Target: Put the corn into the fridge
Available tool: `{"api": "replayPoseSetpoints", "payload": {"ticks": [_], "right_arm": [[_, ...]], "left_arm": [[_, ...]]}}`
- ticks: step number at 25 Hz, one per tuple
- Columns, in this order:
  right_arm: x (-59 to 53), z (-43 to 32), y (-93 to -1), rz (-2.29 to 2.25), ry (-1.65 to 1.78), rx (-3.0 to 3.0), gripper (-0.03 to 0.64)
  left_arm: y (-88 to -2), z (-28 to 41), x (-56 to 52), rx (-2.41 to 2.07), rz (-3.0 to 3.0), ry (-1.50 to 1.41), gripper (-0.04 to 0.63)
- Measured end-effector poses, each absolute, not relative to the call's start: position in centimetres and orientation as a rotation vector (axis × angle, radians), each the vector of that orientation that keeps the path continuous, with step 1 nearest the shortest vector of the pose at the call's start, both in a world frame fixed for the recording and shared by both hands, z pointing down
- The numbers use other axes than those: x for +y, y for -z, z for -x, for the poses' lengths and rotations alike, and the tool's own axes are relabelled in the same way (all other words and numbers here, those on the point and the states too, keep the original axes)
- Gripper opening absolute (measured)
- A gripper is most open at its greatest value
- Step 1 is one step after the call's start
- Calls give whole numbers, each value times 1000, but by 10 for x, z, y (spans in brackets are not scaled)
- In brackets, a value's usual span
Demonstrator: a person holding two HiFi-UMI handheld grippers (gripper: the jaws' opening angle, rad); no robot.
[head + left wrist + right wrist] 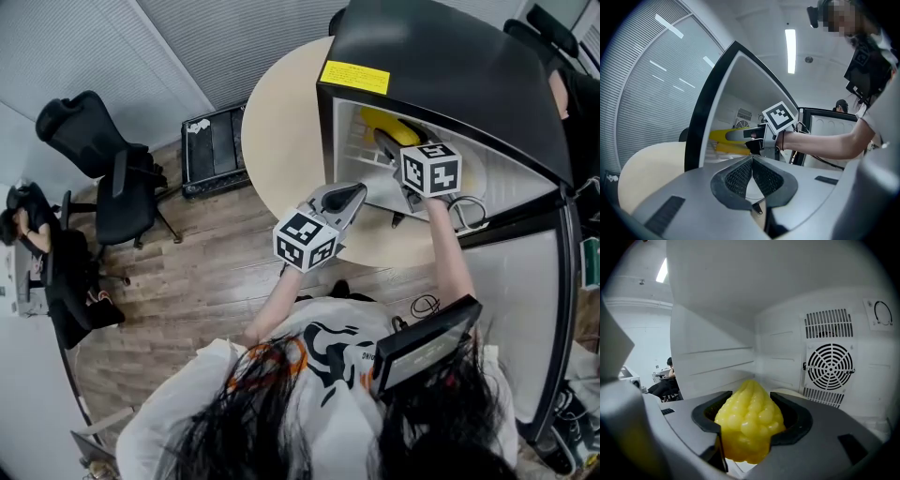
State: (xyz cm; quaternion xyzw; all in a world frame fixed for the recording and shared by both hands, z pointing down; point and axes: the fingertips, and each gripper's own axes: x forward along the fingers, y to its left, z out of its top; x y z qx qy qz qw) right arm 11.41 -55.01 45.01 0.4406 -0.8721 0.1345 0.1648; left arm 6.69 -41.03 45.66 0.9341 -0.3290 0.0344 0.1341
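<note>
A yellow corn cob (749,425) sits between the jaws of my right gripper (752,406), which is shut on it, tip pointing forward. In the head view this gripper (392,148) reaches into the open black mini fridge (441,56), with the corn (389,120) over the white interior. The left gripper view shows the corn (723,136) inside the fridge opening. My left gripper (354,194) hangs outside, just in front of the fridge's left edge. Its pads (740,176) meet with nothing between them.
The fridge stands on a round beige table (281,122), its door (525,309) swung open to the right. A fan grille (829,364) covers the fridge's back wall. On the wooden floor to the left are a black office chair (112,178) and a black box (214,145).
</note>
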Motion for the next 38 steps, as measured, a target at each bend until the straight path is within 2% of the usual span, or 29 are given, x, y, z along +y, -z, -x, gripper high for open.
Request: {"api": "replayPoseSetpoints", "payload": {"ticks": [26,38], "right_arm": [[-534,-129,-430,-1435,-153,-2383,276],[-487,-141,-405,-1642,-353,-2515,276]], "left_arm": [[-460,-53,-403,-939,-2706,-117,11],[-459,-47,-393,-893,-2717,-110,11]]}}
